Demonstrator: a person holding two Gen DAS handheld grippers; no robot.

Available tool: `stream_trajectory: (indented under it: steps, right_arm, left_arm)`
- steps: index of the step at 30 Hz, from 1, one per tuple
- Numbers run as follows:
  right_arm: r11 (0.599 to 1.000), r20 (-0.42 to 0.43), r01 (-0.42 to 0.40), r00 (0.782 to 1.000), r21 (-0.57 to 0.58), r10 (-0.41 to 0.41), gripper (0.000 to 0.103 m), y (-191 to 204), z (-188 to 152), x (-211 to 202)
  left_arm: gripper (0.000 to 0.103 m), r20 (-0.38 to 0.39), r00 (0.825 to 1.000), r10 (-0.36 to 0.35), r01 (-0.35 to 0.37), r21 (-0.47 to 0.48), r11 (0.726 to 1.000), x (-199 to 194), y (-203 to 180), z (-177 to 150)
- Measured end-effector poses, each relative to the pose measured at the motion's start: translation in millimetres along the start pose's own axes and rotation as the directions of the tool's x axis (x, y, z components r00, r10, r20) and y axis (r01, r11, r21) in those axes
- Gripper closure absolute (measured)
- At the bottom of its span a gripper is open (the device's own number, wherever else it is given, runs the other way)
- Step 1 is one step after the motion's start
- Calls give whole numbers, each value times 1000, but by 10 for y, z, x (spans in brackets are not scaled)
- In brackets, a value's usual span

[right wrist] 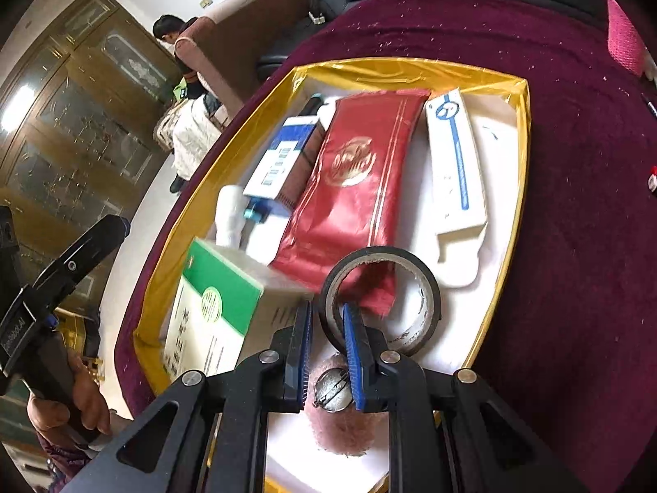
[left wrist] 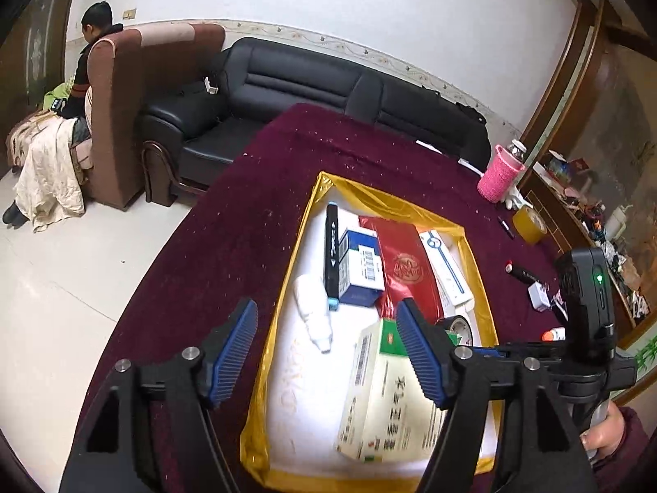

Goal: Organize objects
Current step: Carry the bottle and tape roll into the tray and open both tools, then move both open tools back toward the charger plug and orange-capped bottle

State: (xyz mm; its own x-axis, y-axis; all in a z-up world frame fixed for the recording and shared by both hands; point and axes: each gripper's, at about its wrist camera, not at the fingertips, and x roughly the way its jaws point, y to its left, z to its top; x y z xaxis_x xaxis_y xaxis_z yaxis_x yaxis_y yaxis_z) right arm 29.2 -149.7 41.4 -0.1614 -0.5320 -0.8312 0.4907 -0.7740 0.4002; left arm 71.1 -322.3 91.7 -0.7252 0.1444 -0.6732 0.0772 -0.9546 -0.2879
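1. Tray (left wrist: 478,271) lies on the bench (left wrist: 230,222).
2. In the tray, left to right in the left wrist view: pen (left wrist: 331,246), small box (left wrist: 361,265), pouch (left wrist: 404,271), long box (left wrist: 447,267).
3. Bottle (left wrist: 314,314) lies nearer, left of the large box (left wrist: 386,394).
4. Tape roll (right wrist: 382,296) lies at the pouch's near end, apparently overlapping it.

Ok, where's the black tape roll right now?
In the right wrist view the black tape roll stands on edge inside the yellow-rimmed tray, its near wall pinched by the right hand-held gripper, just before the red packet.
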Motion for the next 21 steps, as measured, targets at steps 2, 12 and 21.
stream_trajectory:
  steps: [2,12,21]
  right_arm:
    - [1000,-17,17,1000,-9,-17,85,33,-43,4]
    - [999,140,35,990,-4,-34,31,34,-160,-554]
    - [980,278,108,948,169,-152,15,-781,-524,-1334]
  left_arm:
    - [25,-2,1000,13,-13,5,1000,-31,-26,-32]
    - [19,-36,999,36,-34,47,998,-184,-361,-87]
    - [16,-134,942,-309,335,465,819,-1441,-2552,-253]
